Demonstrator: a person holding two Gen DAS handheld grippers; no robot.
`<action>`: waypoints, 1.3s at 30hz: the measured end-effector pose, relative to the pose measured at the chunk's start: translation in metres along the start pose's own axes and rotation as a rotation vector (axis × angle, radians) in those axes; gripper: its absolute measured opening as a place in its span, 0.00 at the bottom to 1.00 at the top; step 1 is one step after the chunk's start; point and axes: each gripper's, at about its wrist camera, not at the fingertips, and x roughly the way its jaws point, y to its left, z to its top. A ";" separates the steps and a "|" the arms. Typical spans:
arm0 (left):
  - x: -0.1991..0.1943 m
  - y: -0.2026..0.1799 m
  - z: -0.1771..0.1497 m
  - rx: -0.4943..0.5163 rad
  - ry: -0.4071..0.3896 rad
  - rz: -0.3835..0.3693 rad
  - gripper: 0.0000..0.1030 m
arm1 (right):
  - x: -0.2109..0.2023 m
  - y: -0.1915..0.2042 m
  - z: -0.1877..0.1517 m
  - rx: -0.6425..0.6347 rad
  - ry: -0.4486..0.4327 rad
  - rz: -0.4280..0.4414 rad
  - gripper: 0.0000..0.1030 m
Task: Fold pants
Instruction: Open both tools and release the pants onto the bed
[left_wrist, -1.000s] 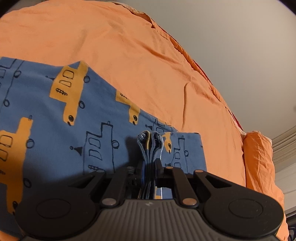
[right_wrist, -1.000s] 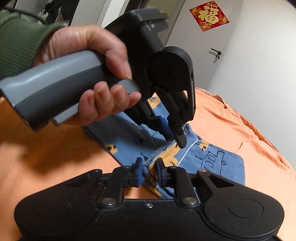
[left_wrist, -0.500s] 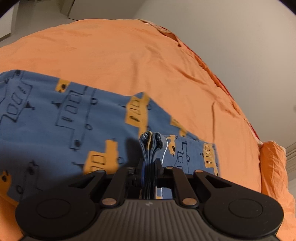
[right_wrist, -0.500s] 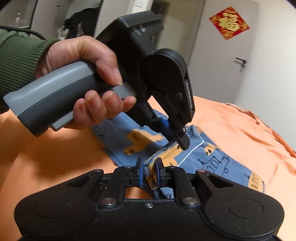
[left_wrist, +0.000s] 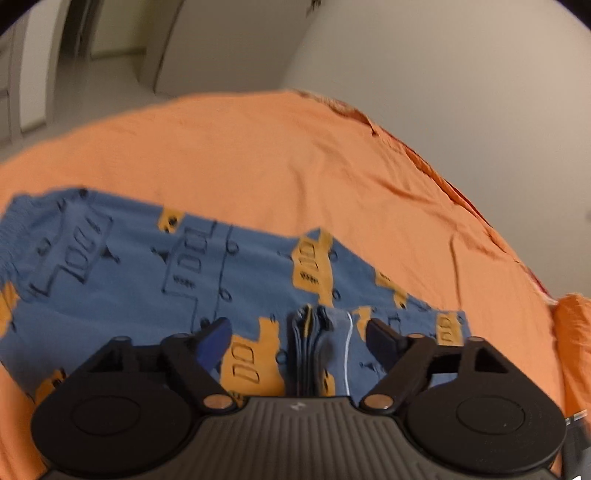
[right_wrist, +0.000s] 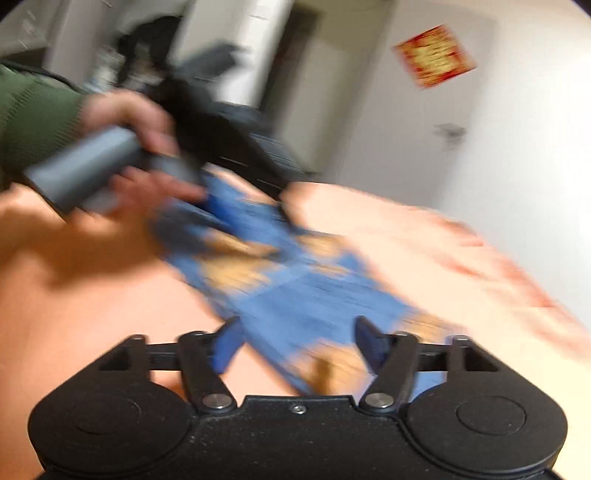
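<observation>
The blue pants (left_wrist: 140, 280) with orange bus prints lie folded on the orange bed sheet (left_wrist: 258, 162). In the left wrist view my left gripper (left_wrist: 298, 334) is open, its jaws spread wide on either side of a bunched stack of pant edges (left_wrist: 306, 343) that stands free between them. In the right wrist view, which is motion-blurred, my right gripper (right_wrist: 297, 345) is open over the near end of the pants (right_wrist: 306, 295). The left gripper body (right_wrist: 221, 147), held by a hand in a green sleeve, is over the far end of the pants.
The orange sheet covers the bed and meets a white wall (left_wrist: 461, 92) on the right. An orange pillow (left_wrist: 572, 339) lies at the right edge. A door with a red paper decoration (right_wrist: 434, 57) stands behind the bed.
Both grippers have opened and let go of the pant edges they were pinching. The pants have dropped flat onto the sheet. The right gripper's view is moving fast.
</observation>
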 end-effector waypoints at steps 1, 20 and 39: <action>0.001 -0.008 -0.003 0.015 -0.050 0.040 0.90 | -0.004 -0.011 -0.006 -0.007 0.006 -0.090 0.84; 0.037 -0.029 -0.033 0.209 -0.147 0.211 0.97 | 0.114 -0.112 -0.027 0.059 0.136 -0.399 0.97; 0.009 -0.027 -0.041 0.179 -0.134 0.234 1.00 | 0.071 -0.105 -0.010 0.086 0.092 -0.318 0.95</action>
